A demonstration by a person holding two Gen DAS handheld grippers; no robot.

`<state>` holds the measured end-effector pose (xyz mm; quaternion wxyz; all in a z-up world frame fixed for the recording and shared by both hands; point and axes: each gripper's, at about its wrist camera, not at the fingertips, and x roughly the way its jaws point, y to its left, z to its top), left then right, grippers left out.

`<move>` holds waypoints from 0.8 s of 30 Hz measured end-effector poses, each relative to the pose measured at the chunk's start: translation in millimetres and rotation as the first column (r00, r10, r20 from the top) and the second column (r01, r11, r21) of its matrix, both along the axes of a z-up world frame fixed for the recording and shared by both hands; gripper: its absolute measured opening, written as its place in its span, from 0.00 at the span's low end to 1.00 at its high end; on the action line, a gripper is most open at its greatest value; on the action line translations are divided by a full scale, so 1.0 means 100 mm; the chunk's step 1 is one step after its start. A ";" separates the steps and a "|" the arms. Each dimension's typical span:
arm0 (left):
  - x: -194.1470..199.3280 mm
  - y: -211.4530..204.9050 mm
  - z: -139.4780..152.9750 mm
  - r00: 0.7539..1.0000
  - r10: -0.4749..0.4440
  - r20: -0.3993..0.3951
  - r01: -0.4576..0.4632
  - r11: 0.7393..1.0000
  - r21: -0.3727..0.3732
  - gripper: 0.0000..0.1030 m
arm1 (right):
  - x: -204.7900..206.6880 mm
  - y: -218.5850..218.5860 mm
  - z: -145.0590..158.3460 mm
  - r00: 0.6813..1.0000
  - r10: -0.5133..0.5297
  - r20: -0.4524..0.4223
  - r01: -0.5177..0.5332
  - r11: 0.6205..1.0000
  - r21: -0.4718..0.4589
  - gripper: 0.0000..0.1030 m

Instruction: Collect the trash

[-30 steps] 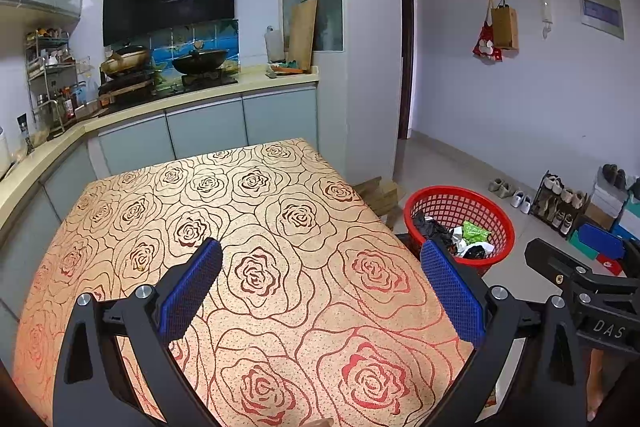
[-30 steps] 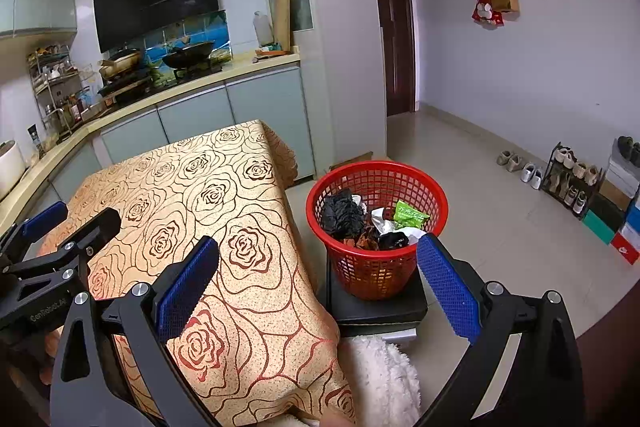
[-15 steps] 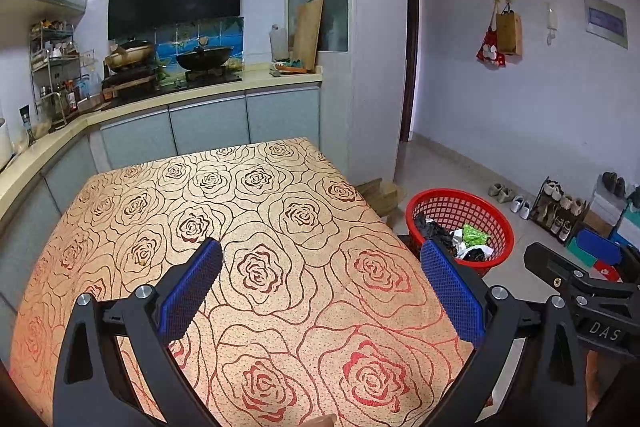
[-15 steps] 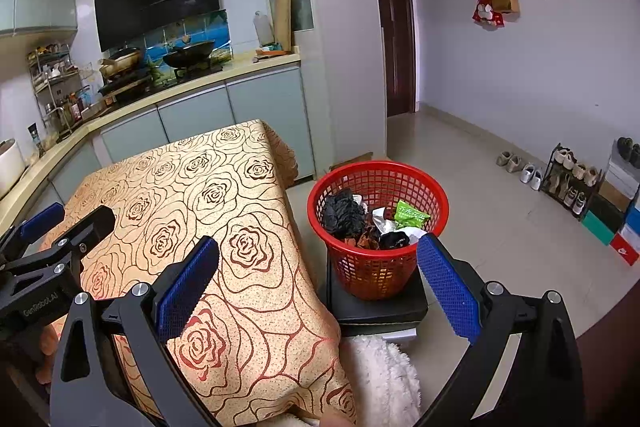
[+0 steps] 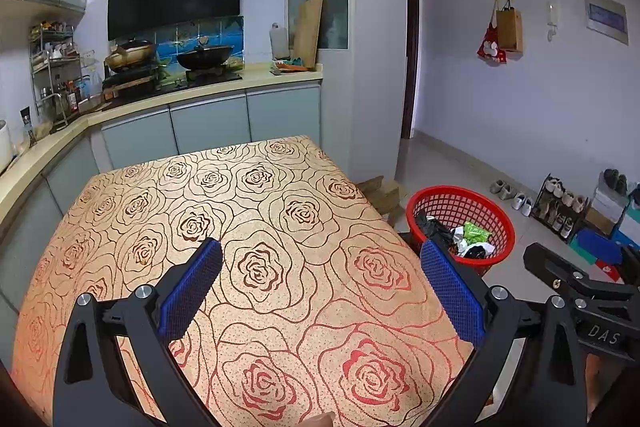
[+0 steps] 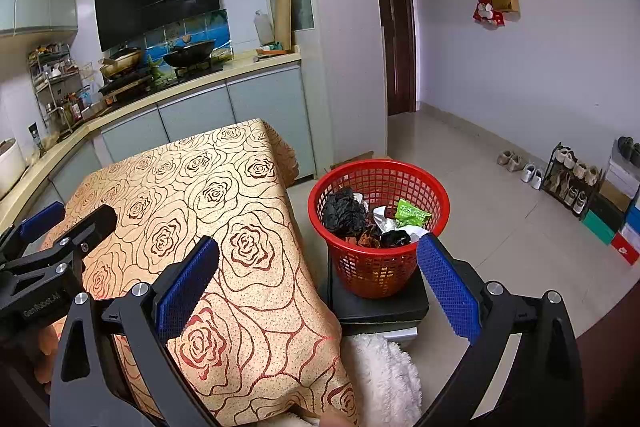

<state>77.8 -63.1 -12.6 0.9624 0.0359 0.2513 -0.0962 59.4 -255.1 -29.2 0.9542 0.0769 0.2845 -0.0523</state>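
One red mesh basket (image 6: 378, 227) stood on a dark block on the floor beside the table (image 6: 224, 211), holding crumpled black bags, white scraps and one green packet (image 6: 412, 215) — its print unreadable. My left gripper (image 5: 320, 287) and right gripper (image 6: 318, 275) both gaped wide, empty — "DAS" and "GenRobot.AI" showed on their frames.

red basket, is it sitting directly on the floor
No, in the right wrist view the red basket stands on a dark flat platform beside the table.
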 end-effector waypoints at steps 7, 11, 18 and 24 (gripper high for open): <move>-0.03 -0.06 0.00 1.000 0.001 0.021 -0.002 1.000 0.031 0.93 | 0.00 0.00 0.00 1.000 0.001 -0.001 -0.001 1.000 0.000 0.94; -0.02 -0.05 0.00 1.000 -0.006 0.016 0.006 1.000 0.025 0.93 | -0.01 0.01 -0.01 1.000 0.001 -0.002 -0.001 1.000 0.001 0.94; -0.05 -0.07 0.00 0.999 -0.014 0.029 0.013 0.999 0.038 0.93 | -0.01 0.02 -0.01 1.000 0.001 -0.003 -0.001 1.000 0.001 0.94; -0.05 -0.04 0.01 1.000 -0.017 0.023 0.016 1.000 0.022 0.93 | -0.01 0.02 -0.01 1.000 0.001 -0.003 -0.001 1.000 0.001 0.94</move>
